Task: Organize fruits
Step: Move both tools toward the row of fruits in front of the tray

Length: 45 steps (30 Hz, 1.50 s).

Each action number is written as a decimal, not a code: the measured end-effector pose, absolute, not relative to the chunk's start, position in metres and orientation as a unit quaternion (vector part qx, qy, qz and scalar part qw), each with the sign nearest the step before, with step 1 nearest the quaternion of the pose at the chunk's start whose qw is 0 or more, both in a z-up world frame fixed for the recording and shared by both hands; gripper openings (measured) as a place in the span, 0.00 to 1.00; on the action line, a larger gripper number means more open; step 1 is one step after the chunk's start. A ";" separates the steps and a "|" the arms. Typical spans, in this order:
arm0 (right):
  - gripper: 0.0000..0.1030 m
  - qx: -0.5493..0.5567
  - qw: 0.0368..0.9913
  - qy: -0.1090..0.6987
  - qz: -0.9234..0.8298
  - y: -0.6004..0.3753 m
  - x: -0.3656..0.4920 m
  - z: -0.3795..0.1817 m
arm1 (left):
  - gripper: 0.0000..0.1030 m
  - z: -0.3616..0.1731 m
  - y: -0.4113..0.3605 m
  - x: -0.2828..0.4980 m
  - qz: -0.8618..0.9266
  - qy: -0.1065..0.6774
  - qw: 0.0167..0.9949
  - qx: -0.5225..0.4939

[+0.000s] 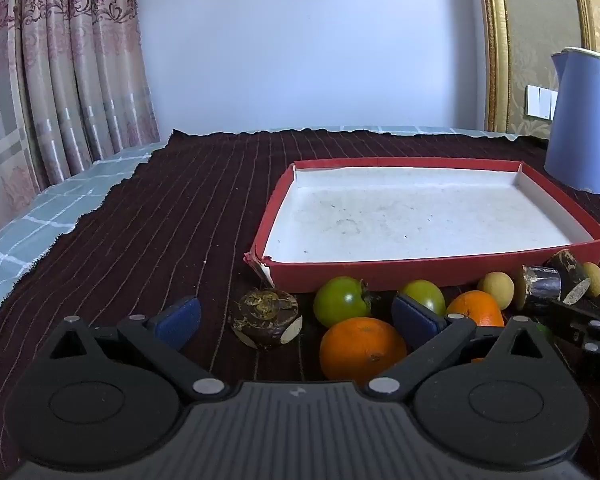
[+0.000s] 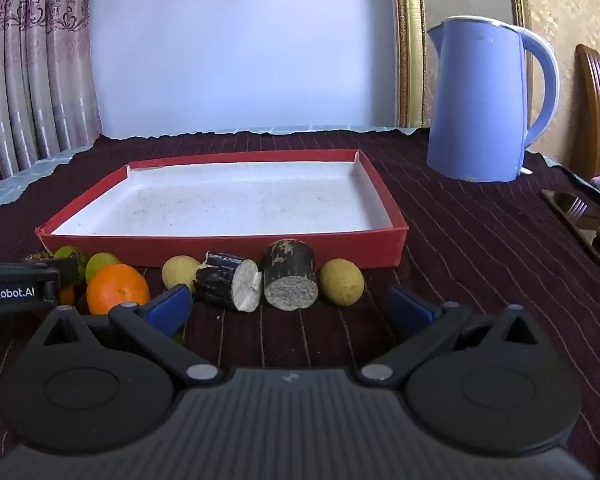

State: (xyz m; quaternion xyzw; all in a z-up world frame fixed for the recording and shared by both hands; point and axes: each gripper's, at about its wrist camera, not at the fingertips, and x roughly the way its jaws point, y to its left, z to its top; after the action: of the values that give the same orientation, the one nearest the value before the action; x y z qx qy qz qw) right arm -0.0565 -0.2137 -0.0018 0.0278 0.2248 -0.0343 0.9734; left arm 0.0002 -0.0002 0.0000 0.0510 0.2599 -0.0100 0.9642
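A: Two grippers up, both spread wide and gripping nothing. The left gripper [image 1: 296,316] hangs low over the dark striped cloth [image 1: 172,216], blue pads far apart, tilted down at the fruit.

B: And what a line-up along the near wall of the red tray [image 1: 420,270]! Between those pads sits a dark cane chunk [image 1: 266,314], with a big orange [image 1: 362,348] just right of it, close to the right-hand pad.

A: Behind that, a green tomato [image 1: 342,300], a second green tomato [image 1: 424,296] peeking over the pad, then another orange [image 1: 476,308].

B: Over to the right gripper [image 2: 290,306]: same story, jaws at full stretch, nothing between them but cloth. Just ahead lie two cane pieces, one on its side [image 2: 228,286] showing a pale cut end, one more upright [image 2: 290,276], the pair touching or nearly so.

A: Flanking them, a yellow fruit [image 2: 180,272] on the left and another yellow fruit [image 2: 342,282] on the right. All of it sits outside the tray, on the cloth.

B: The tray's white floor is bare, a little smudged. From this side the left gripper's black arm pokes in at the far left, reaching in beside the orange there.

A: Back right, a blue kettle [image 2: 476,104] stands well apart from the fruit. Far right, a fork [image 2: 578,208] lies on something dark; I can't tell what.
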 end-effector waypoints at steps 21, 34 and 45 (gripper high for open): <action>1.00 0.009 0.972 0.230 -0.038 -0.209 -0.056 -0.003 | 1.00 -0.002 0.001 0.002 -0.013 0.263 0.964 0.049; 1.00 0.013 0.975 0.220 -0.026 -0.211 -0.060 -0.002 | 1.00 0.001 0.003 -0.001 -0.021 0.262 0.964 0.041; 1.00 -0.003 0.973 0.226 0.049 -0.216 -0.084 0.001 | 1.00 0.002 0.022 -0.015 -0.066 0.252 0.965 0.003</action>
State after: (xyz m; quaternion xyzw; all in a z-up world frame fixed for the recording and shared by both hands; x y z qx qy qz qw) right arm -0.0836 -0.2160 0.0006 -0.0030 0.2265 0.0492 0.9728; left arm -0.0147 0.0222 0.0019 0.0028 0.2523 -0.0661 0.9654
